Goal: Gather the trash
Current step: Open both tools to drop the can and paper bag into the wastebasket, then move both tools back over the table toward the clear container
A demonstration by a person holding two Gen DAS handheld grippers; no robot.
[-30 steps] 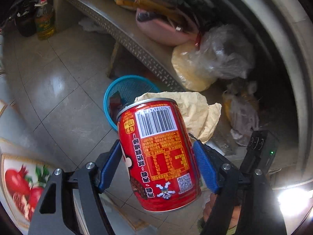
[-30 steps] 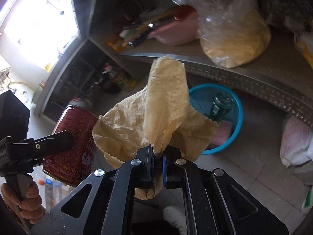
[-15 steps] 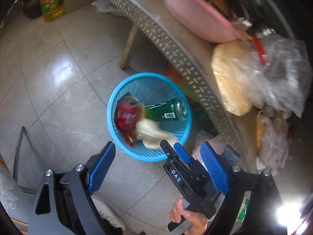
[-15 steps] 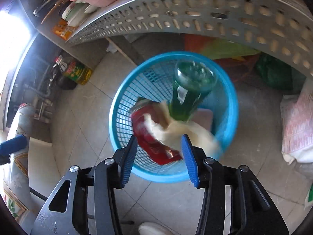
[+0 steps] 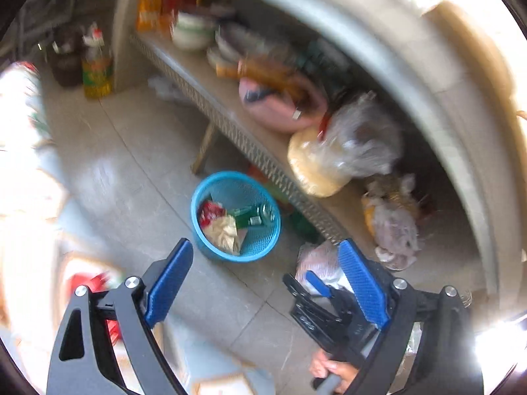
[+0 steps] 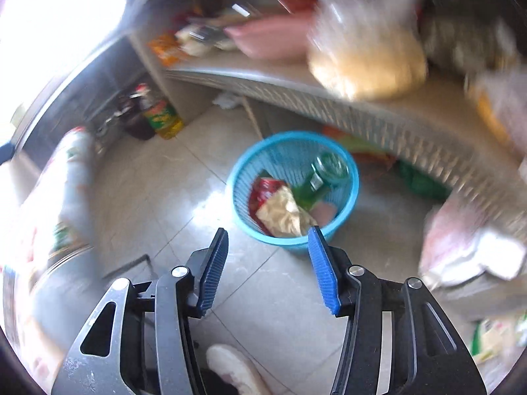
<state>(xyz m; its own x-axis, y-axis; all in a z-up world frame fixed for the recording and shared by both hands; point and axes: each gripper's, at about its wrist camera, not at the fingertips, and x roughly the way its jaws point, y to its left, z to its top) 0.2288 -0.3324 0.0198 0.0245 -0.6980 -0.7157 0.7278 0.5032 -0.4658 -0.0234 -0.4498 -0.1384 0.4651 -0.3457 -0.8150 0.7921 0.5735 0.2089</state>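
A blue mesh basket (image 5: 260, 247) stands on the tiled floor under a metal shelf; it also shows in the right wrist view (image 6: 354, 177). In it lie a red can (image 5: 210, 211), crumpled tan paper (image 5: 224, 232) and a green glass bottle (image 5: 253, 214). The right wrist view shows the can (image 6: 265, 191), the paper (image 6: 285, 212) and the bottle (image 6: 324, 172) too. My left gripper (image 5: 263, 247) is open and empty, above and in front of the basket. My right gripper (image 6: 268, 232) is open and empty, above the basket's near rim. The right gripper's body shows in the left wrist view (image 5: 329, 309).
A perforated metal shelf (image 5: 230, 125) carries a pink basin (image 5: 283, 108), bowls and plastic bags (image 5: 346, 151). An oil bottle (image 5: 95, 69) stands on the floor at the far left. A white bag (image 6: 467, 250) lies right of the basket. A slipper (image 6: 234, 368) is below.
A second ago my left gripper held the can and my right the paper. Both opened and dropped them into the basket. Both grippers have since pulled up and back from it.
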